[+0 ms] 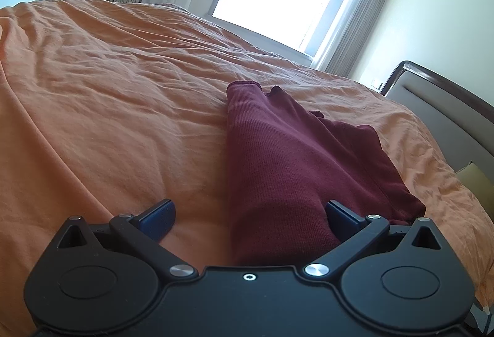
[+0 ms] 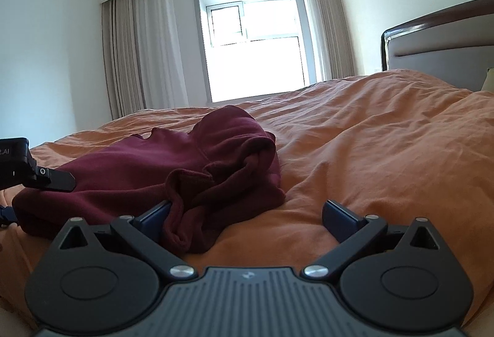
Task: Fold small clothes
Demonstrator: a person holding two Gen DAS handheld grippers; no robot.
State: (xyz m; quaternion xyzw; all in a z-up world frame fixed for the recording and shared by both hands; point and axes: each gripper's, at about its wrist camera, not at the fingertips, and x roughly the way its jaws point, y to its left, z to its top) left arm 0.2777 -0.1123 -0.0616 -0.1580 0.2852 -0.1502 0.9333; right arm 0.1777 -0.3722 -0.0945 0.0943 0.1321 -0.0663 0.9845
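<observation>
One maroon garment (image 1: 296, 170) lies crumpled on one orange bed cover (image 1: 108, 108), at centre to 4 o'clock in the left view and at 9 o'clock in the right. Two grippers. Left gripper (image 1: 250, 218) spread wide, gripping nothing; cloth lies between its fingers. Right gripper (image 2: 247, 218) spread wide, gripping nothing; its left finger touches the cloth's edge. One window (image 2: 253, 49), one headboard (image 2: 441, 40).

1. One dark maroon knitted garment (image 1: 278, 157) is lying on the bed.
2. One wrinkled orange bed cover (image 1: 108, 96) is spreading under it.
3. Two black two-finger grippers are showing: left gripper (image 1: 250, 218), right gripper (image 2: 247, 218).
4. One bright window (image 2: 256, 49) is showing, with beige curtains (image 2: 136, 49) hanging beside it.
5. One grey padded headboard with dark wooden frame (image 2: 438, 49) is standing.
</observation>
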